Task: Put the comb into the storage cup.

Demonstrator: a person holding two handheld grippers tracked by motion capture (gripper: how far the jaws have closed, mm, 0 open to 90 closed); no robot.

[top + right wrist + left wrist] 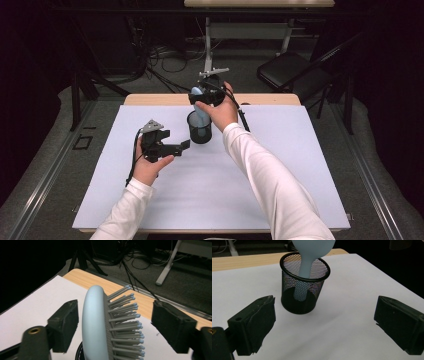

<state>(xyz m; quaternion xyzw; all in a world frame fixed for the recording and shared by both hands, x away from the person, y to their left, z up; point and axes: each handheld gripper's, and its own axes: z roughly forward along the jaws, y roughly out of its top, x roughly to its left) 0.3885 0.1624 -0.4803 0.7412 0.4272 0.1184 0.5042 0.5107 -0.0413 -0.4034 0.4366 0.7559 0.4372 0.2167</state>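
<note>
- Step in hand, by my reading: a pale blue hairbrush (200, 111) is being stood handle-down in a black mesh cup (200, 131). The placing looks nearly done; the letting-go is what is left.
- The mesh cup is standing upright on the white mat (280, 170), toward the far side, a little left of centre, just in front of the wooden table edge (150, 99).
- Contents of the cup: the brush handle alone, so far as the left gripper view shows (301, 291). The handle is reaching the bottom or close to it; actual contact cannot be confirmed through the mesh. The brush head is sticking out above the rim.
- The right gripper (206, 95) is hanging directly over the cup, around the brush head. In the right gripper view its jaws are standing apart on either side of the head (96, 322), with a visible gap on both sides and bristles pointing toward the right-hand jaw. It is not clamping the brush.
- The left gripper (184, 146) is resting low over the mat, near and left of the cup, jaws spread wide and holding nothing, aimed at the cup (304, 285).
- Next move, as a judgement: the right gripper should be lifting straight up without snagging the bristles, so that the brush settles against the rim rather than tipping the light cup.
- The left gripper is well placed to steady the cup if needed.
</note>
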